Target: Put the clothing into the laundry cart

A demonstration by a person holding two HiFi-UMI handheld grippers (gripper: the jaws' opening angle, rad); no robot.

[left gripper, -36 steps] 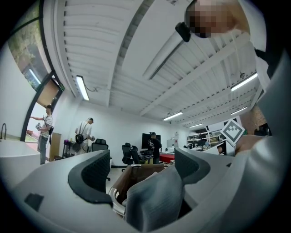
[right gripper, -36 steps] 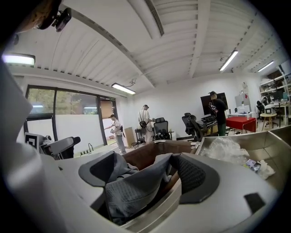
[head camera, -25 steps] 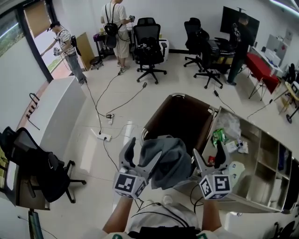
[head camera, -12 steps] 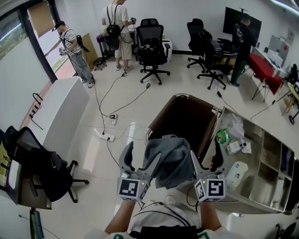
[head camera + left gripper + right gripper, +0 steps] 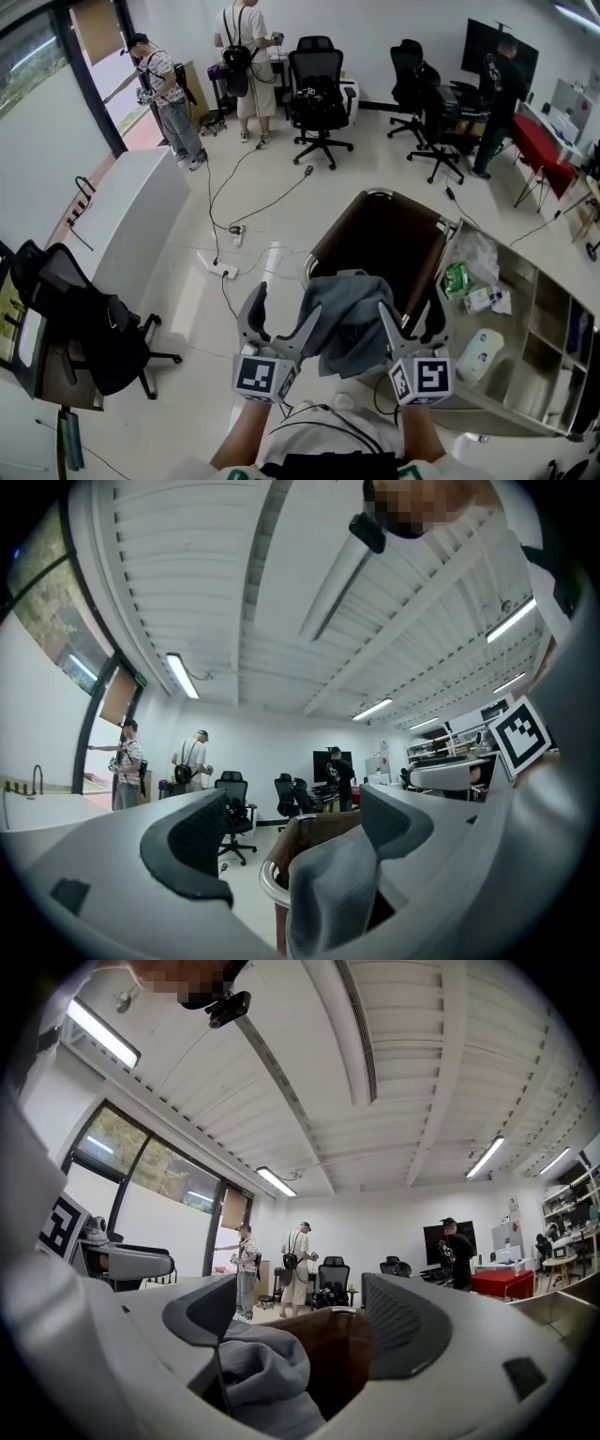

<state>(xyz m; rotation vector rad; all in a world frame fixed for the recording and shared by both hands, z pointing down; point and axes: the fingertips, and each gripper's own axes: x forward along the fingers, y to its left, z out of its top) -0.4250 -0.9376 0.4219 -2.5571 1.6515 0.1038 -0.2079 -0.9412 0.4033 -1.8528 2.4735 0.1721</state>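
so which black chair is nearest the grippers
The chair at far left, about level with the left gripper. The other three stand far off at the back of the room.

Grey clothing [image 5: 345, 319], dark brown cart [image 5: 384, 246], black-and-white square markers on the cubes [image 5: 261, 377], cream floor [image 5: 272, 202], black chairs [image 5: 319, 94].

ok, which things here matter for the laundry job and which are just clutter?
Job: grey garment, brown cart, left gripper, right gripper.
Clutter: office chairs, power strip, shelf unit, black bag.
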